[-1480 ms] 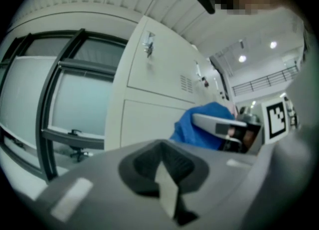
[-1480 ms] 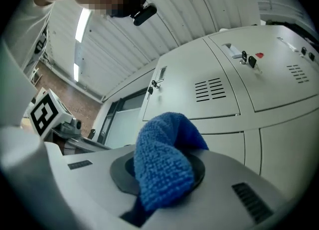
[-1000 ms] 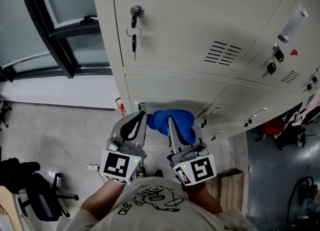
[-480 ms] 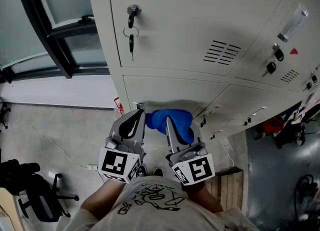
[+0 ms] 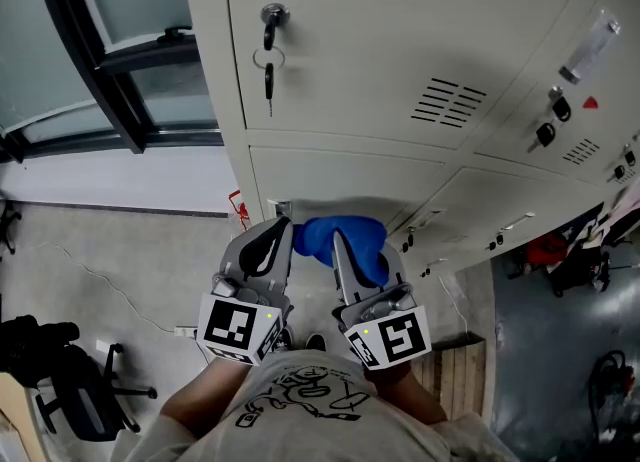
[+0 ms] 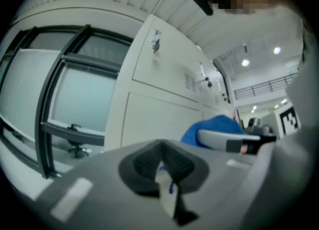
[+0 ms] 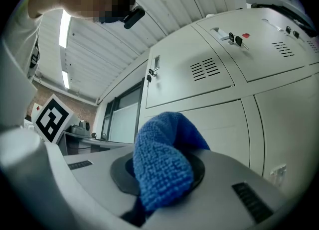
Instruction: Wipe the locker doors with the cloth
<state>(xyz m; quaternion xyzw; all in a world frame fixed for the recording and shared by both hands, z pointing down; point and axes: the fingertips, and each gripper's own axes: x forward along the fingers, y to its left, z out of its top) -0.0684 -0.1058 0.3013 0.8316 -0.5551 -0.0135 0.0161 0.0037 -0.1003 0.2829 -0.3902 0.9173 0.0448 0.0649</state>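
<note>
A blue cloth (image 5: 345, 240) bulges out of my right gripper (image 5: 350, 247), which is shut on it; in the right gripper view the cloth (image 7: 162, 167) fills the space between the jaws. It sits close to the lower beige locker door (image 5: 340, 185), and contact cannot be told. My left gripper (image 5: 268, 245) is just left of it, shut with nothing between its pads (image 6: 162, 162). The upper locker door (image 5: 400, 40) has a lock with a key (image 5: 269, 25) hanging from it.
More locker doors with keys and vents (image 5: 560, 100) run off to the right. A dark-framed window (image 5: 100, 50) stands at left over a grey floor (image 5: 120, 250) with a cable. A black office chair (image 5: 60, 380) is at lower left, a wooden pallet (image 5: 455, 370) at lower right.
None of note: both grippers and the cloth keep their places; only the head view shifts a little.
</note>
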